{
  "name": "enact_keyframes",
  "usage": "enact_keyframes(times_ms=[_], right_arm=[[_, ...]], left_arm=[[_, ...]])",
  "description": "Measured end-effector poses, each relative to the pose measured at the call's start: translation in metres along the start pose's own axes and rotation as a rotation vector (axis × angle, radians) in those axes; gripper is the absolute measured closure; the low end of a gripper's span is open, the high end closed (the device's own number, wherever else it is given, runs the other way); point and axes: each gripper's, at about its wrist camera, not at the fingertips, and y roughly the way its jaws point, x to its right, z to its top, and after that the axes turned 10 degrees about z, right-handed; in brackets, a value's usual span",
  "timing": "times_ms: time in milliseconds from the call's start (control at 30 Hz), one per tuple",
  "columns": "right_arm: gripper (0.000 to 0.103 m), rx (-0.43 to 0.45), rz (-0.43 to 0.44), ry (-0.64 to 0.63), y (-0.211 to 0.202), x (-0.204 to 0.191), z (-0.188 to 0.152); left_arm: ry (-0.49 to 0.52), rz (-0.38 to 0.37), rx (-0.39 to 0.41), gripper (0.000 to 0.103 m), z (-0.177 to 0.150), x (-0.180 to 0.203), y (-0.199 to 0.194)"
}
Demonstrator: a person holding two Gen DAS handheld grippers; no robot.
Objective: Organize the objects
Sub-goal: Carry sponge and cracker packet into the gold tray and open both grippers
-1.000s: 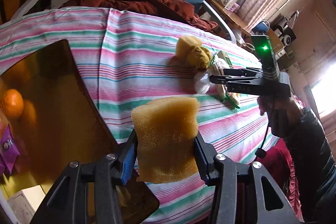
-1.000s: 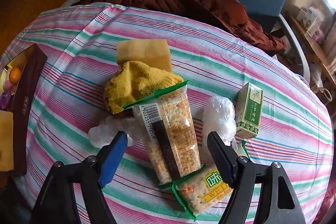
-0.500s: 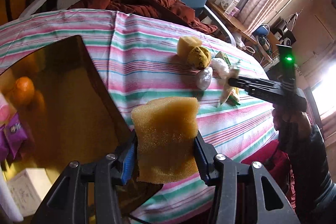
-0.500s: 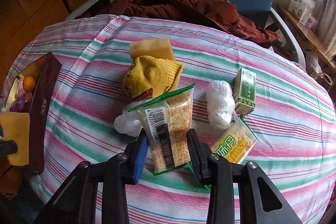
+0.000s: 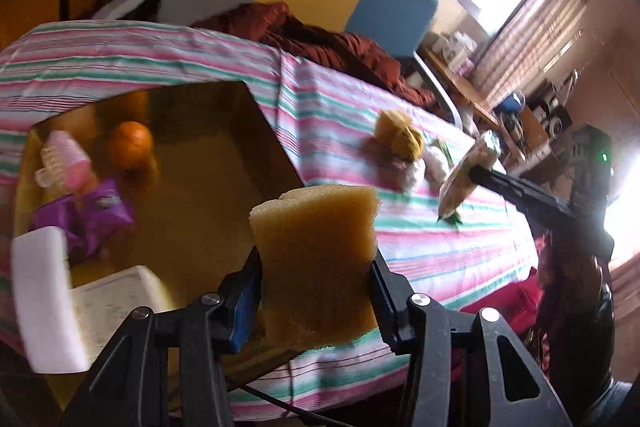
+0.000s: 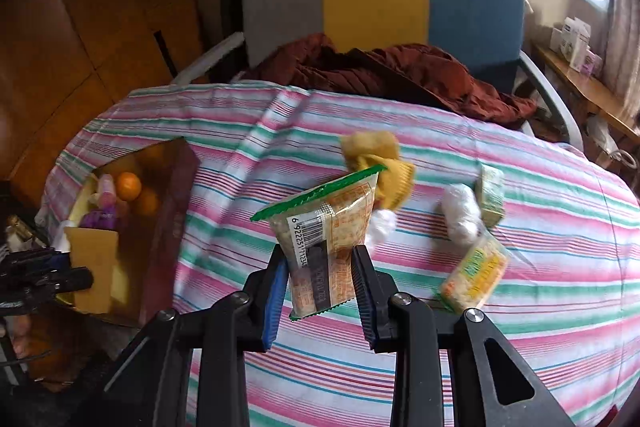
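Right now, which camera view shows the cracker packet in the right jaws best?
The right wrist view: the cracker packet fills the centre, barcode and green edge visible, clamped by the right gripper above the tablecloth. The left wrist view shows it only small, blurred and edge-on at the right.

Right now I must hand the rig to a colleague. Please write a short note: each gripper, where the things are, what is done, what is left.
Left gripper: shut on the sponge, beside the box.
Right gripper: shut on the cracker packet, lifted above the striped cloth.
Done: an orange and a purple wrapper lie in the box.
Left: drop both held items in; the yellow sock, green carton, plastic wad and second cracker packet wait on the cloth.
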Motion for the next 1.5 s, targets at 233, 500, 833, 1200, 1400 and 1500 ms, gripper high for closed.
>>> enact_keyframes(times_ms=[233,500,833,1200,1400,1500], right_arm=[[0.071,0.008,0.139,-0.091,0.01,-0.077,0.017],[0.071,-0.112,0.231,-0.211,0.061,-0.162,0.021],[0.042,-0.193,0.294,-0.206,0.116,-0.214,0.012],[0.0,0.106,0.108,-0.348,0.068,-0.236,-0.017],[0.0,0.058,0.118,-0.187,0.079,-0.211,-0.017],[0.0,0.053,0.166,-0.071,0.082,-0.196,-0.023]], left_arm=[[-0.14,0.012,0.082,0.053,0.011,-0.058,-0.032],[-0.299,0.012,0.134,0.053,0.028,-0.126,-0.045],[-0.455,0.054,0.041,0.036,0.014,-0.173,-0.01],[-0.421,0.096,-0.003,0.037,-0.025,-0.164,-0.003],[-0.366,0.153,0.07,0.037,-0.023,-0.15,-0.024],[-0.308,0.201,0.11,0.037,-0.021,-0.137,-0.031]])
